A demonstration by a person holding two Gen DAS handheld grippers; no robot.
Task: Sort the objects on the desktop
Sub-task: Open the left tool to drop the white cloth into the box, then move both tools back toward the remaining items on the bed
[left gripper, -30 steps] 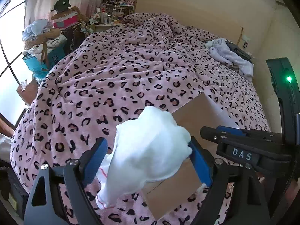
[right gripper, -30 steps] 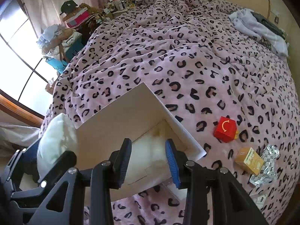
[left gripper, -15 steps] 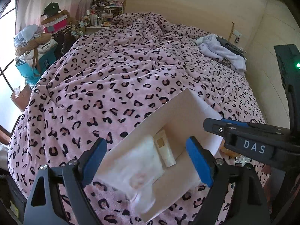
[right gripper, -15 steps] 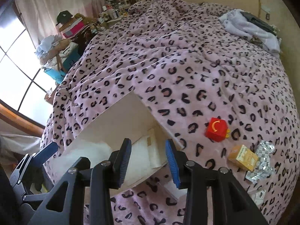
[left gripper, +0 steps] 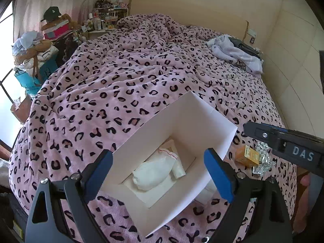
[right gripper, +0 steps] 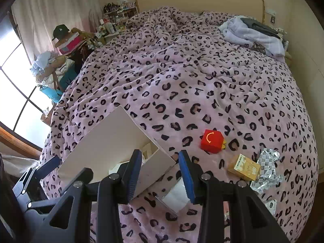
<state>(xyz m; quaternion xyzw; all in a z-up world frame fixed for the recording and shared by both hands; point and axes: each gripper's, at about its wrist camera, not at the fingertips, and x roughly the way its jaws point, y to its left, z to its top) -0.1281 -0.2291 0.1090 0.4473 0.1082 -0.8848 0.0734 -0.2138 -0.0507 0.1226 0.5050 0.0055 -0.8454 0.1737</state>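
A white cardboard box (left gripper: 178, 125) lies open on the pink leopard blanket. Inside it lie a white soft bundle (left gripper: 154, 174) and a pale tube (left gripper: 178, 168). My left gripper (left gripper: 160, 174) is open and empty above the box's near side. My right gripper (right gripper: 160, 176) is open and empty, over the box's right corner (right gripper: 154, 168). On the blanket to the right lie a red box (right gripper: 211, 140), a tan box (right gripper: 244, 167), a crinkled foil pack (right gripper: 267, 168) and a white flat packet (right gripper: 175, 197). The tan box (left gripper: 248, 158) and foil (left gripper: 262, 158) also show in the left wrist view.
The bed (right gripper: 202, 70) fills both views. A pile of pale clothes (right gripper: 253, 34) lies at its far right. Cluttered boxes, bags and a black cap (right gripper: 60, 30) stand to the left by the window. A wall (left gripper: 293, 60) runs along the right.
My left gripper opened and let the white bundle fall into the box, then drew back. My right gripper drifted right, off the box's inside towards its corner.
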